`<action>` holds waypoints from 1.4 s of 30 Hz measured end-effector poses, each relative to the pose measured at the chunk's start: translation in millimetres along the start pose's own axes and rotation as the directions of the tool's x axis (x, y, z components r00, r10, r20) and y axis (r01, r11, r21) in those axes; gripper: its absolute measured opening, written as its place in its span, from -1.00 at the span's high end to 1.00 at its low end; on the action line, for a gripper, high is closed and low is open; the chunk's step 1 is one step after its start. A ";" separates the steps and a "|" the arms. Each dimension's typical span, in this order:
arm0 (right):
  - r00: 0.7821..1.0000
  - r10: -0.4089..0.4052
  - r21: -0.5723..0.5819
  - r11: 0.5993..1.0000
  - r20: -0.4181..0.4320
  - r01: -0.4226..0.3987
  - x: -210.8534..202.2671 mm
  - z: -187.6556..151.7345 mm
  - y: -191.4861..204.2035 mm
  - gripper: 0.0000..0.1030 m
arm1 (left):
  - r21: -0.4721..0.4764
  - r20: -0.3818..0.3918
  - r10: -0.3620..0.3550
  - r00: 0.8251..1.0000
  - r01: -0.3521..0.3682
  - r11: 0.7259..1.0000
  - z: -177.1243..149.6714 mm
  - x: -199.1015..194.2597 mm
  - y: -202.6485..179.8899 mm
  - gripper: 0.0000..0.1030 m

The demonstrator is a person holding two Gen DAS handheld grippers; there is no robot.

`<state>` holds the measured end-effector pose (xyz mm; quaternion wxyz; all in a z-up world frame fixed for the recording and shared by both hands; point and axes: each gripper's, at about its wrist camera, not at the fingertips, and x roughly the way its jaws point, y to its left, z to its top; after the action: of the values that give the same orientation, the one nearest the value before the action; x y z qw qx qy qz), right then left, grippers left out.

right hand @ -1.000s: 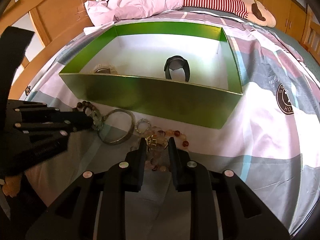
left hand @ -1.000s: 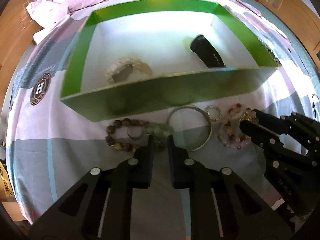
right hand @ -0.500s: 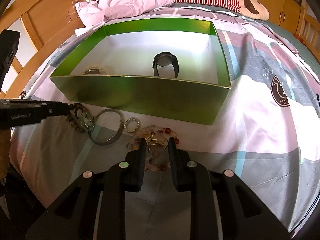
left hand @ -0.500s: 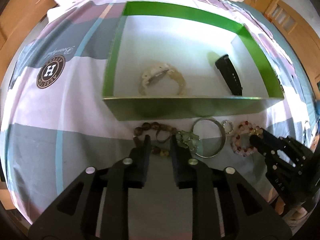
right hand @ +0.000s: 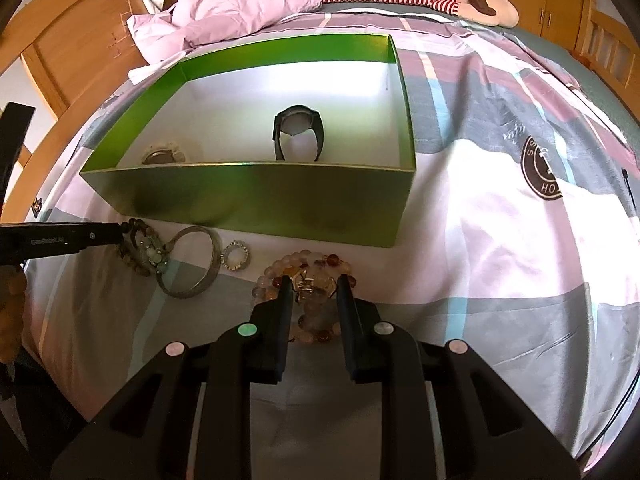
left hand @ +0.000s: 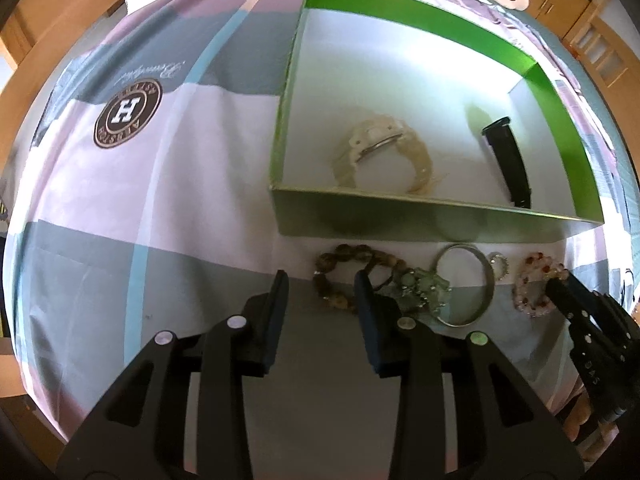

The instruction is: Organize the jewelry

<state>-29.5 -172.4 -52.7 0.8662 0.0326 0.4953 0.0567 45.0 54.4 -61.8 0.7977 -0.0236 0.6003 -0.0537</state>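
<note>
A patchwork bedspread (right hand: 500,240) serves as the worktop. Nearest, the right gripper (right hand: 312,286) straddles the pale bead bracelet (right hand: 304,268), jaws moderately apart; the left gripper (left hand: 322,282), wide, brackets the brown bead bracelet (left hand: 340,264) (apparently readying pickups). Beyond, the green box (right hand: 256,196) already holds two watches.

left wrist – low, near | right wrist – same; shared: green box (left hand: 420,220)
</note>
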 end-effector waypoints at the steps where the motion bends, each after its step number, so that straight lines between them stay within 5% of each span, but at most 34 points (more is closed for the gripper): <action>1: 1.000 0.000 0.000 1.000 -0.001 0.000 0.3 -0.1 0.1 0.56 | -0.006 -0.008 0.001 1.000 -0.001 1.000 0.2 1.7 1.2 0.33; 7: 1.000 -0.002 -0.003 1.000 -0.019 0.002 3.7 -1.3 0.9 0.56 | -0.076 -0.047 -0.023 0.999 0.020 0.997 3.2 14.4 15.9 0.21; 15: 0.999 -0.012 -0.010 1.000 -0.037 0.012 7.9 -3.4 3.7 0.53 | -0.017 -0.019 0.016 1.000 -0.016 1.000 5.4 21.3 2.0 0.03; 17: 0.999 -0.019 -0.007 1.000 -0.041 0.019 9.5 -4.0 2.8 0.31 | 0.013 -0.005 0.056 0.998 -0.056 0.998 4.5 21.6 -2.9 0.32; 20: 0.998 -0.050 0.004 0.999 -0.031 0.051 9.3 -3.2 0.0 0.30 | 0.036 0.001 0.056 0.998 -0.056 0.998 4.4 20.3 -6.9 0.72; 25: 0.999 -0.020 0.061 0.998 -0.042 0.023 10.2 -2.1 -10.5 0.30 | 0.028 -0.001 0.053 0.999 -0.053 0.998 4.4 20.8 -6.3 0.77; 33: 0.996 -0.091 -0.099 0.991 -0.005 0.090 6.4 -6.3 16.4 0.51 | 0.043 0.005 0.071 0.997 -0.071 0.997 3.4 21.9 -6.0 0.77; 42: 0.999 -0.030 -0.051 0.998 0.044 0.032 -6.2 1.1 5.6 0.51 | 0.020 0.041 0.033 0.999 -0.034 0.999 4.2 1.1 -5.9 0.78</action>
<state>-32.1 -167.6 -46.2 0.8780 0.0037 0.4755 0.0555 49.0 48.3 -61.1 0.8107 -0.0062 0.5836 -0.0462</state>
